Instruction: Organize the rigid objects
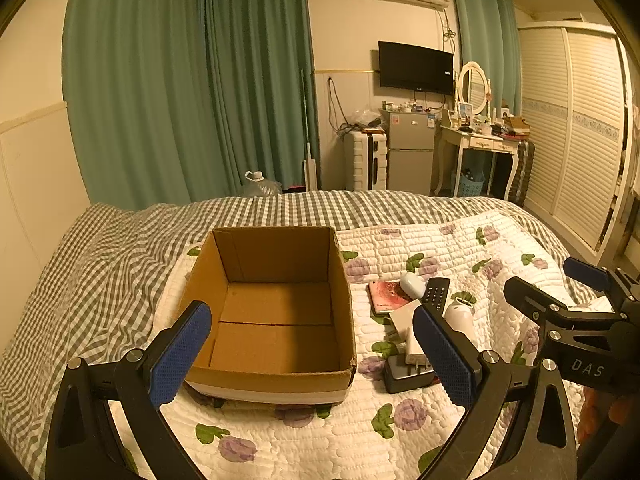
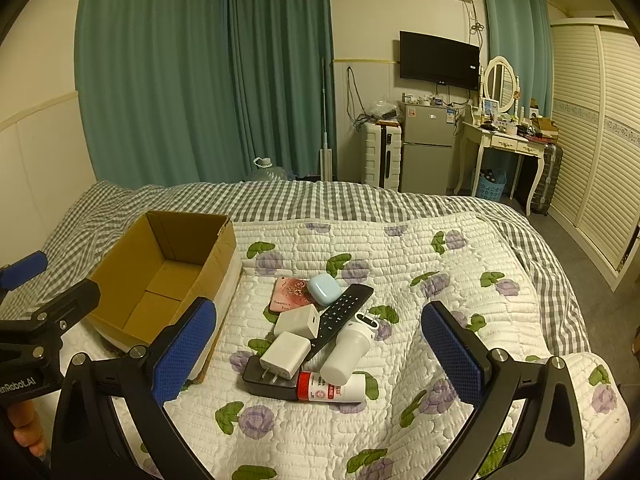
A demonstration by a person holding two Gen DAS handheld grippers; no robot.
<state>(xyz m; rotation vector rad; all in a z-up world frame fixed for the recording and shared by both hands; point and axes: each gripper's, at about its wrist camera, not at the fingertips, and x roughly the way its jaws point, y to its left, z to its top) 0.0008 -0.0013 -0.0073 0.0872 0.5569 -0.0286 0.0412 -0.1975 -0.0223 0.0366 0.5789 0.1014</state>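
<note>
An empty open cardboard box [image 1: 276,304] sits on the quilt, straight ahead of my open left gripper [image 1: 311,310], whose jaws stand wide apart in front of it. To the right of the box [image 2: 160,276] lies a pile: a pink card [image 2: 290,294], a light blue earbud case [image 2: 324,289], a black remote [image 2: 344,314], two white chargers [image 2: 298,320], a black adapter [image 2: 260,380], a white bottle [image 2: 350,350] and a red-capped tube [image 2: 332,390]. My right gripper [image 2: 318,308] hangs open just short of the pile, holding nothing.
The floral quilt [image 2: 440,264] lies over a grey checked bedspread [image 2: 320,196]. Beyond the bed are green curtains, a water jug [image 2: 266,170], a white suitcase, a small fridge [image 2: 426,148] and a dressing table. A wardrobe [image 2: 600,140] lines the right wall.
</note>
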